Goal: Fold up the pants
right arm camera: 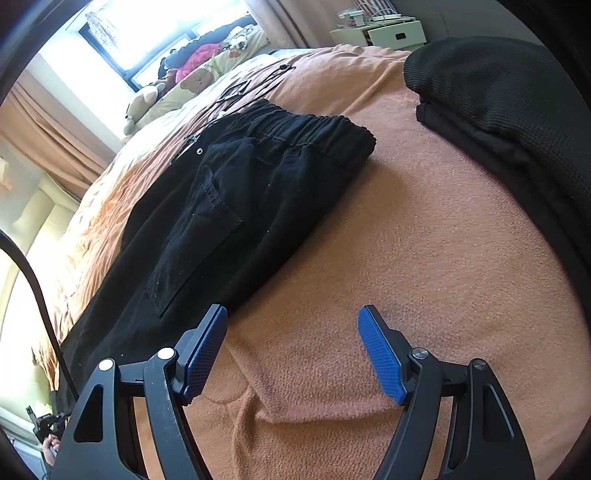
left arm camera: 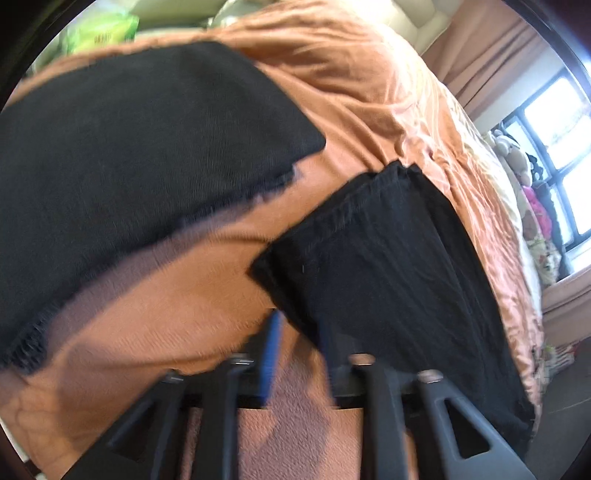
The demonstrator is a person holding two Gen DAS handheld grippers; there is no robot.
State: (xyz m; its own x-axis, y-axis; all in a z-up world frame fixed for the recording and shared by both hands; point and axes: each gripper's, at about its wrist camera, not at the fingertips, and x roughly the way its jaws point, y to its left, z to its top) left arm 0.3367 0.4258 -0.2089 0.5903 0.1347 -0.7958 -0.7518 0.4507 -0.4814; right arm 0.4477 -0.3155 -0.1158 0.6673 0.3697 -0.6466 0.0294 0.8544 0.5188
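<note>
Bed (right arm camera: 424, 258) under orange blanket (left arm camera: 351, 85). Black pants (right arm camera: 229, 206) lie flat on it, waistband toward far side. Folded dark knit garment (right arm camera: 498, 92) at far right edge, well apart from pants. Thin black cord (right arm camera: 258, 86) beyond waistband.

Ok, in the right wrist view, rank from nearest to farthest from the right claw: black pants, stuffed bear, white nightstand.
1. Black pants, lying just left of the right claw.
2. Stuffed bear, far left by the window.
3. White nightstand, top right, beyond the bed.
</note>
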